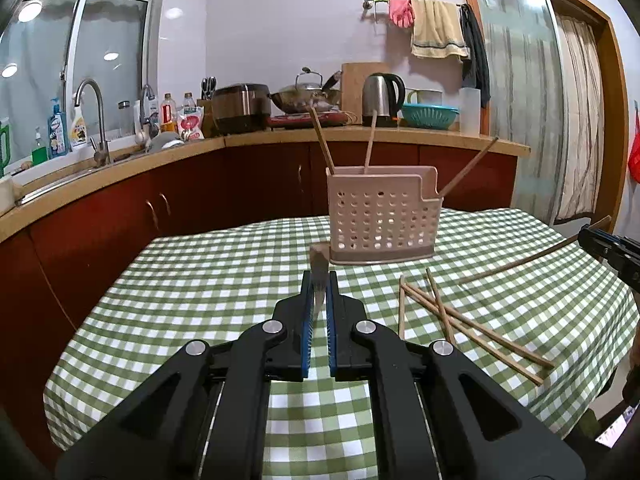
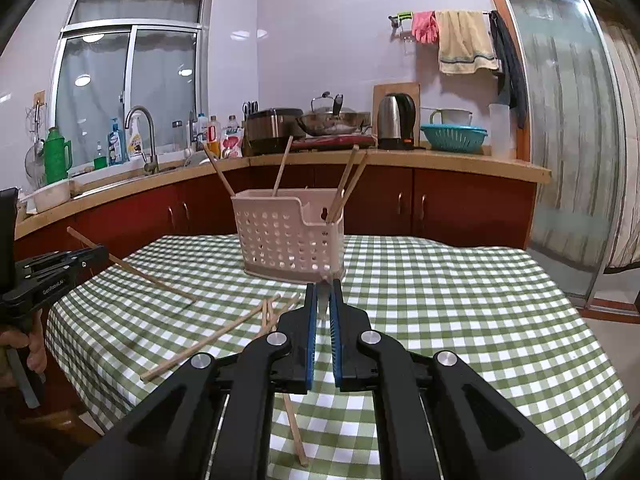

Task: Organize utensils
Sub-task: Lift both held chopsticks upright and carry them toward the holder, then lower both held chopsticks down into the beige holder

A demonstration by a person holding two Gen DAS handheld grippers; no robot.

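A pink perforated utensil holder [image 1: 382, 214] stands on the green checked table, with several chopsticks upright in it; it also shows in the right wrist view [image 2: 288, 234]. My left gripper [image 1: 320, 280] is shut on a chopstick [image 1: 319, 266] seen end-on, above the table in front of the holder. From the right wrist view that chopstick [image 2: 132, 270] runs across the left gripper [image 2: 94, 254]. My right gripper [image 2: 323, 294] is shut on a chopstick [image 2: 323, 280], close in front of the holder. In the left wrist view the right gripper [image 1: 588, 238] holds its chopstick [image 1: 520, 262].
Several loose chopsticks [image 1: 448, 316] lie on the tablecloth [image 1: 200, 280] between the grippers, also in the right wrist view [image 2: 224, 332]. Behind is a kitchen counter [image 1: 280, 136] with a sink, bottles, a kettle and pots. A glass door [image 2: 560, 120] is on the right.
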